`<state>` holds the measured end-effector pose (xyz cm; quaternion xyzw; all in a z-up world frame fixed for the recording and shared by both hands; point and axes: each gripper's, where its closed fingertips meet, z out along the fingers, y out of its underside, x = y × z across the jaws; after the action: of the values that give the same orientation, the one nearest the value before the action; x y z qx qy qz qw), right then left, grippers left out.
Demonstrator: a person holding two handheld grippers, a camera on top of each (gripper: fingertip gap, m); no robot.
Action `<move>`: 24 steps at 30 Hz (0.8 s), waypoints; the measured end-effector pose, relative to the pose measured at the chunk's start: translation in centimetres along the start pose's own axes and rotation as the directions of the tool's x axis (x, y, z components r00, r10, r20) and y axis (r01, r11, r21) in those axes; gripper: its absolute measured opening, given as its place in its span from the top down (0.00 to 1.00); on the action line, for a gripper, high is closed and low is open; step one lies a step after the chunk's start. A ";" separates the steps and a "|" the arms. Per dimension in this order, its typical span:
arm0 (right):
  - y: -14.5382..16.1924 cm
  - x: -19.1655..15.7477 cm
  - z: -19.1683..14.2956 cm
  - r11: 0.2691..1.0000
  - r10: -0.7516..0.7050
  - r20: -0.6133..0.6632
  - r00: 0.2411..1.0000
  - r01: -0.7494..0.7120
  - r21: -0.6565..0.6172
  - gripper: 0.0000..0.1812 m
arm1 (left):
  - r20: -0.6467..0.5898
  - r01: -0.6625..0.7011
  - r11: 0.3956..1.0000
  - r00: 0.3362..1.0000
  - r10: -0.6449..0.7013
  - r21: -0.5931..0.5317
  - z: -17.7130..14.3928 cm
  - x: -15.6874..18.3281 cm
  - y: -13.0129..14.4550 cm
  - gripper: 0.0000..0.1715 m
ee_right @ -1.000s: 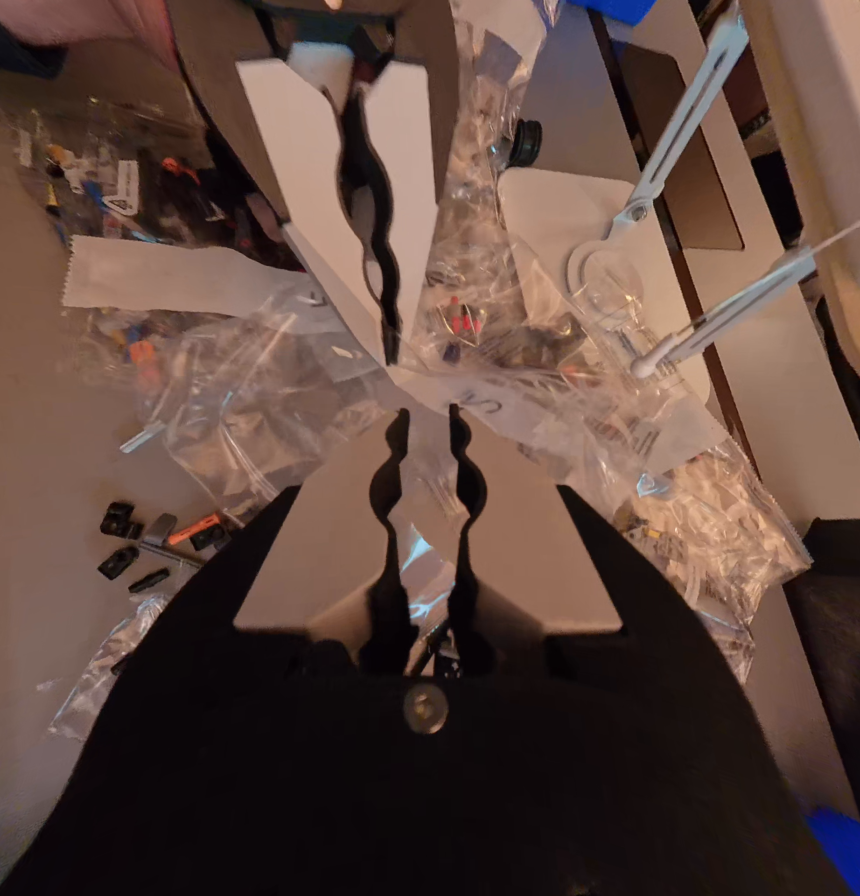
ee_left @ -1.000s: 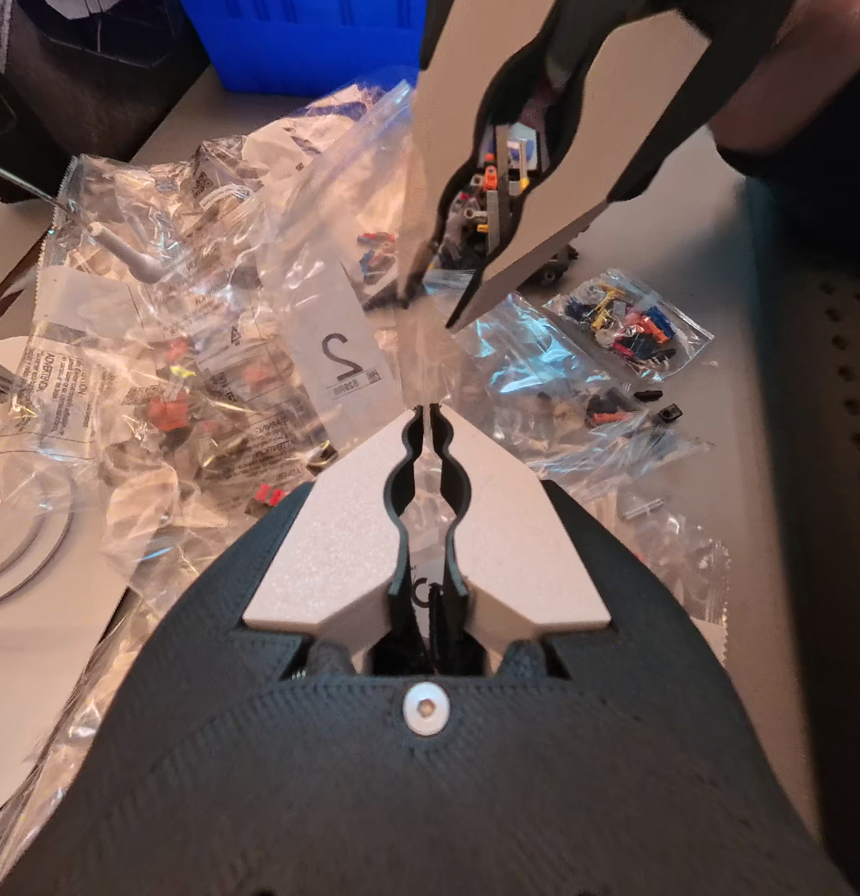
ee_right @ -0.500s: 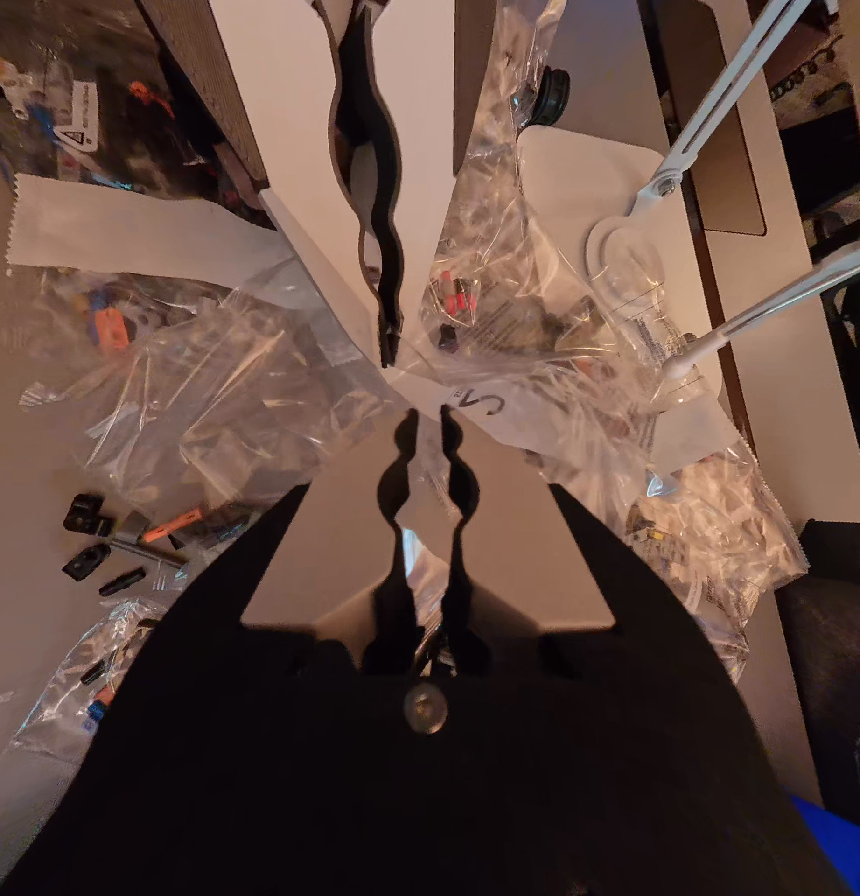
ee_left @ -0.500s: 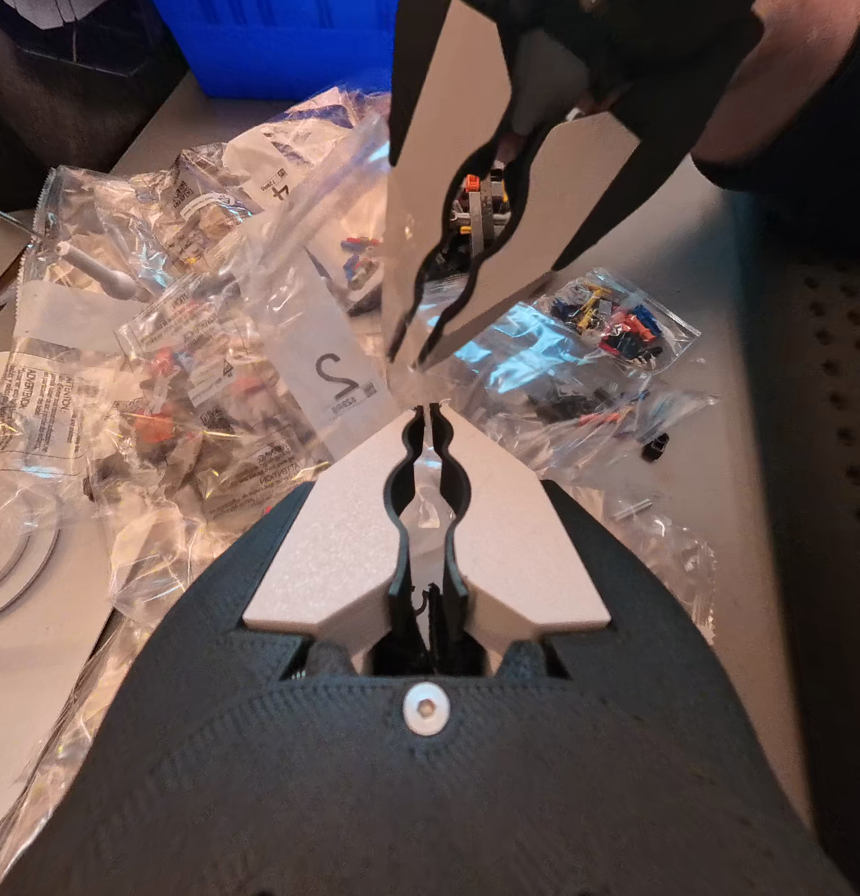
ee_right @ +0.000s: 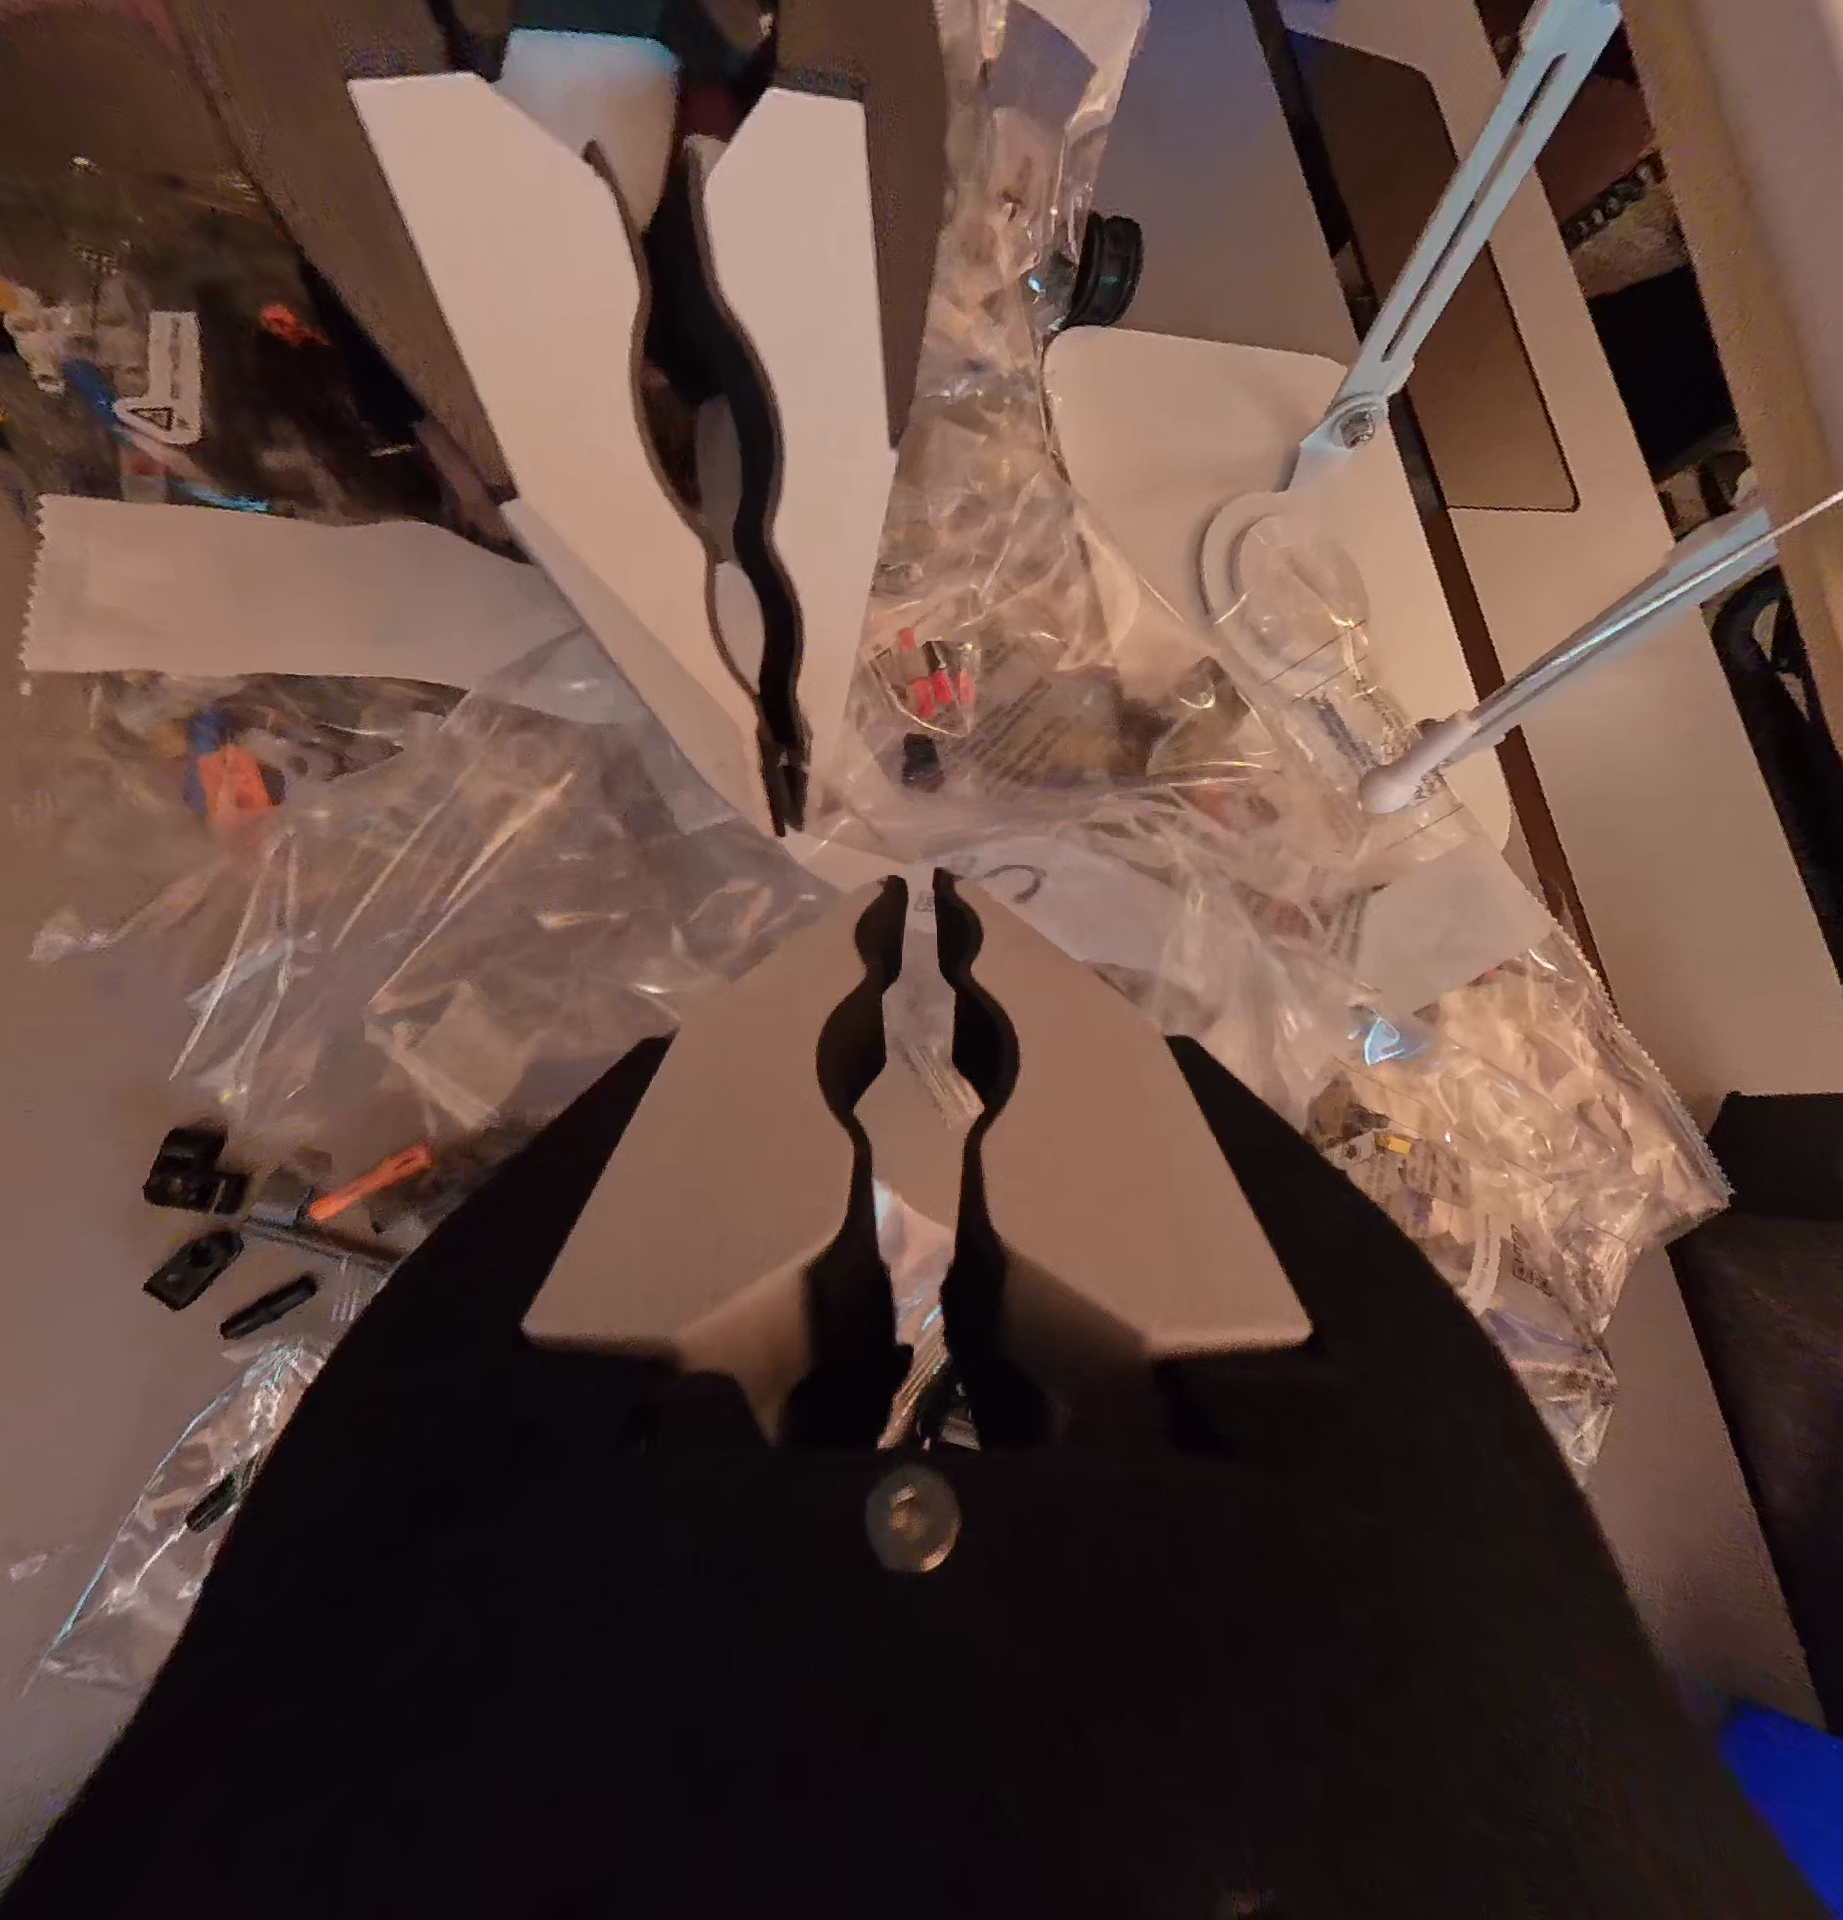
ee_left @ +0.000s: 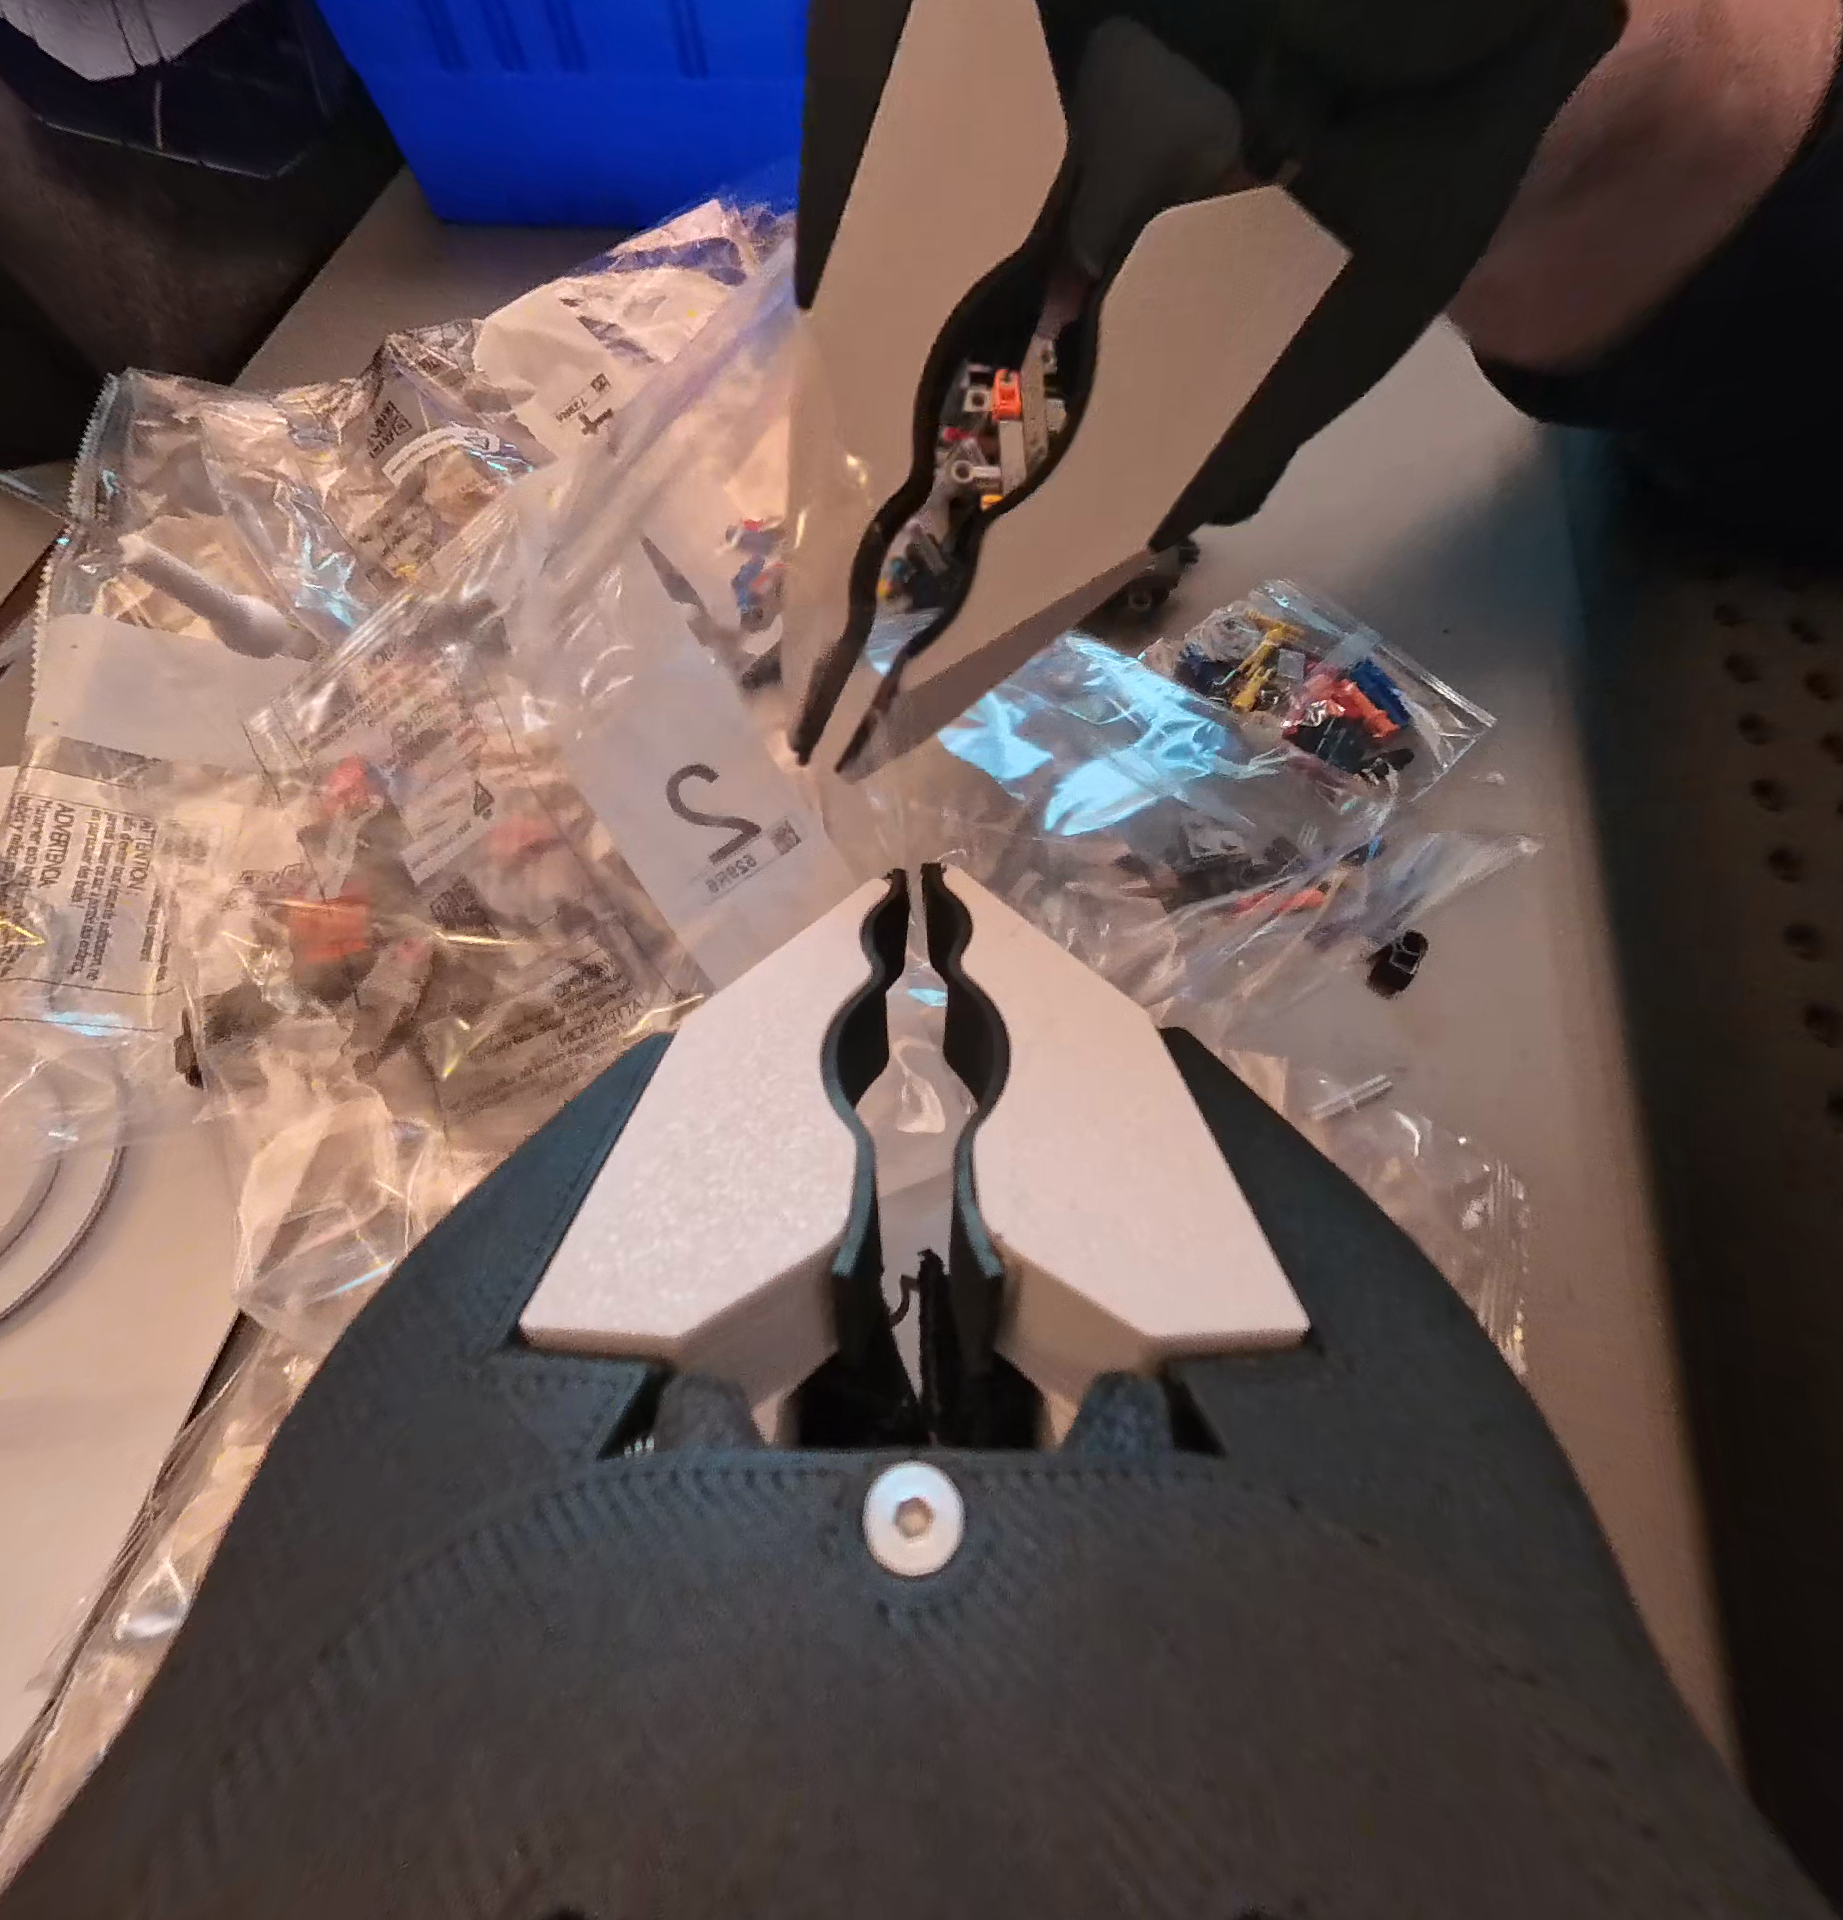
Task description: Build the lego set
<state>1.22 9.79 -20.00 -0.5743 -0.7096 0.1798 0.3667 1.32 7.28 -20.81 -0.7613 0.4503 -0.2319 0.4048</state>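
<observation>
A clear plastic bag with a white numbered label [ee_left: 709, 821] is stretched between both grippers above a pile of LEGO part bags. My left gripper [ee_left: 912, 878] is shut on the bag's film at its tip. My right gripper [ee_left: 823, 753] comes in from above and pinches the same bag a short way off. In the right wrist view my right gripper [ee_right: 915, 883] is shut on the film and the left gripper [ee_right: 787, 810] is just beyond it. A partly built model [ee_left: 1000, 416] shows behind the right gripper.
A small bag of coloured pieces [ee_left: 1312, 696] lies at the right. Loose black pieces [ee_right: 184, 1184] and an orange pin [ee_right: 366, 1195] lie on the table. A blue bin [ee_left: 584, 104] stands at the back. A white jointed arm [ee_right: 1416, 343] stands over the bags. The grippers are tip to tip, or close to it. From the left gripper's tips to the orange pin [ee_right: 366, 1195] is close to 12 centimetres.
The right gripper has come down and closer to the left gripper's tip. The labelled bag has shifted and is pulled tighter between the two.
</observation>
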 end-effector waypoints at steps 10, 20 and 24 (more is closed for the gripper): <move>1.3 1.8 1.7 0.995 0.033 -0.123 0.992 -0.043 -0.087 0.97 | -0.015 -0.009 1.000 1.000 0.009 -0.001 0.3 0.4 -0.1 1.00; 1.7 2.4 1.3 0.994 0.040 -0.140 0.989 -0.054 -0.096 0.93 | -0.024 0.002 1.000 1.000 -0.001 0.024 0.0 0.4 -0.4 1.00; 2.4 1.9 1.5 0.991 0.007 -0.115 0.993 -0.022 -0.135 0.92 | -0.036 0.025 0.998 0.999 -0.023 0.051 -0.5 0.2 -0.6 0.99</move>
<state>1.61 12.44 -22.02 -0.6125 -0.6938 0.1003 0.3653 1.40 7.07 -20.04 -0.7518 0.4423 -0.2615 0.4133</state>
